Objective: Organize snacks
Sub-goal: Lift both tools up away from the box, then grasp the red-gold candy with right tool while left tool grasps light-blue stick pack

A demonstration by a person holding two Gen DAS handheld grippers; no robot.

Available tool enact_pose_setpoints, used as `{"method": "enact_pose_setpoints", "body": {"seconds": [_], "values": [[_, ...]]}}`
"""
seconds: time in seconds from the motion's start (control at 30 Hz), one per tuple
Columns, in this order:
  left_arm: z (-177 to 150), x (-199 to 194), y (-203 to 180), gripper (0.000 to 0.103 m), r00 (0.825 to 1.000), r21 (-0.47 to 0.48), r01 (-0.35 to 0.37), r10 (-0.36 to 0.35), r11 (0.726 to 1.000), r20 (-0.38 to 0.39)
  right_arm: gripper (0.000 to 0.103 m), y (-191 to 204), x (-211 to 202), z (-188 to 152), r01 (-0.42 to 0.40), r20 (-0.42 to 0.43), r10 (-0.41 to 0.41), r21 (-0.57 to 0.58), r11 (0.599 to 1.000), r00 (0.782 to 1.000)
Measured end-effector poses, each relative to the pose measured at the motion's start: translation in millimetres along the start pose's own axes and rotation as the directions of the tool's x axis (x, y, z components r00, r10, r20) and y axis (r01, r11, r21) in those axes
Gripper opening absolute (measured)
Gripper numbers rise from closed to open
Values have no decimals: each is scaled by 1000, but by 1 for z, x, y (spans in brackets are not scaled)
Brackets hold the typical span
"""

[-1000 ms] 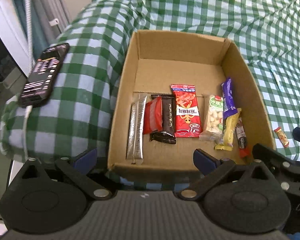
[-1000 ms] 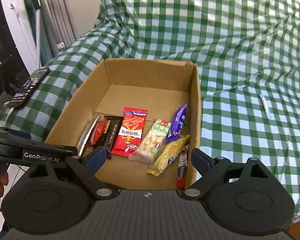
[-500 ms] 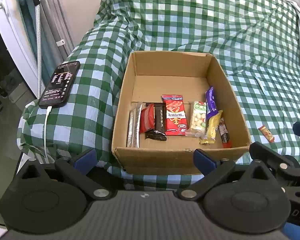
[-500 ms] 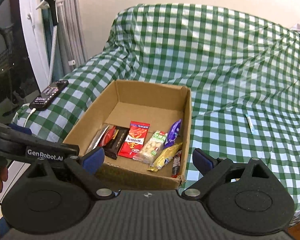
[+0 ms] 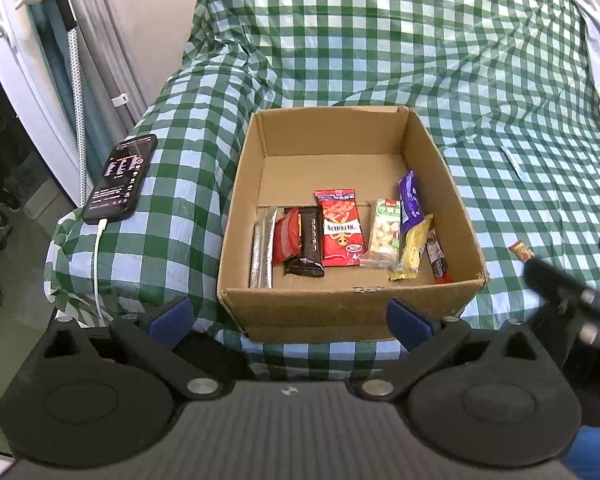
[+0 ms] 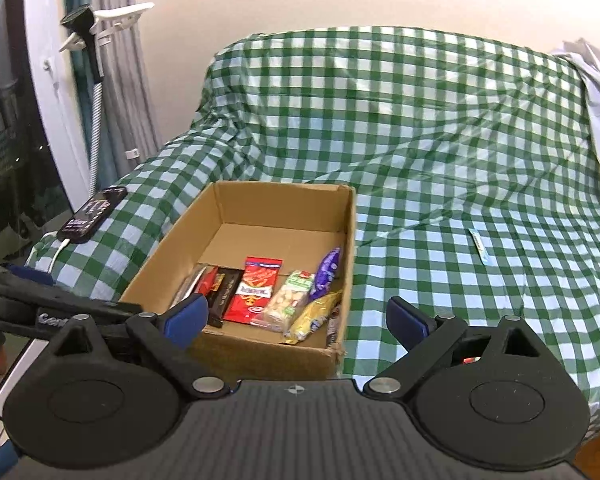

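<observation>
While fingers point(image 5: 408, 317) spread, box point(image 5: 348, 312) lies beyond.

One cardboard box point(image 5: 352, 312) ahead of the gripper holds eight snack packets point(image 5: 340, 228), with one small snack point(image 5: 521, 250) and one thin sachet point(image 5: 514, 164) outside it, plus one phone point(image 5: 120, 178)

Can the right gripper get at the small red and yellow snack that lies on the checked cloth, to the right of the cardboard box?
Probably yes. The small snack lies alone on the checked cloth, outside the cardboard box, with nothing on it. The right gripper is open and holds nothing, and it already appears close beside the snack in the left wrist view.
</observation>
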State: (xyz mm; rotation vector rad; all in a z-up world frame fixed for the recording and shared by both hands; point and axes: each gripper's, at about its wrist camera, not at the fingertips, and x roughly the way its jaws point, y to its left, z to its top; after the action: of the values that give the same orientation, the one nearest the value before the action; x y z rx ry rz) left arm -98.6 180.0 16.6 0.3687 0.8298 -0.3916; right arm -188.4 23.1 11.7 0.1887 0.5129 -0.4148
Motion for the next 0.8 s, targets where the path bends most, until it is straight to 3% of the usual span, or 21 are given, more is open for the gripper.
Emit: {"method": "enact_pose_setpoints", "body": {"seconds": [0.2,0.33,0.5,0.63,0.73,0.77,0.8], "values": [[6,12,-2,103,999,3,-34,34,999,-30,102,-50,33,-6,137,16,-136,-31,990,991],[16,24,-5,103,996,0,-61,61,998,-66,100,-120,95,-26,242,-106,-243,-28,970,964],[34,41,-19,103,990,11,-96,96,995,-104,92,-186,159,-43,246,-287,-213,82,966,934],[49,51,-36,103,987,28,-86,89,996,-135,87,-207,203,-53,260,-395,-190,130,957,899],[57,59,-49,103,986,47,-81,87,996,-145,79,-209,231,-54,252,-459,-171,119,960,872],[60,62,-53,103,985,53,-79,86,995,-148,69,-208,237,-54,257,-474,-179,104,961,862],[62,65,-57,103,985,59,-78,86,995,-152,51,-206,242,-54,264,-485,-194,80,961,853]]}}
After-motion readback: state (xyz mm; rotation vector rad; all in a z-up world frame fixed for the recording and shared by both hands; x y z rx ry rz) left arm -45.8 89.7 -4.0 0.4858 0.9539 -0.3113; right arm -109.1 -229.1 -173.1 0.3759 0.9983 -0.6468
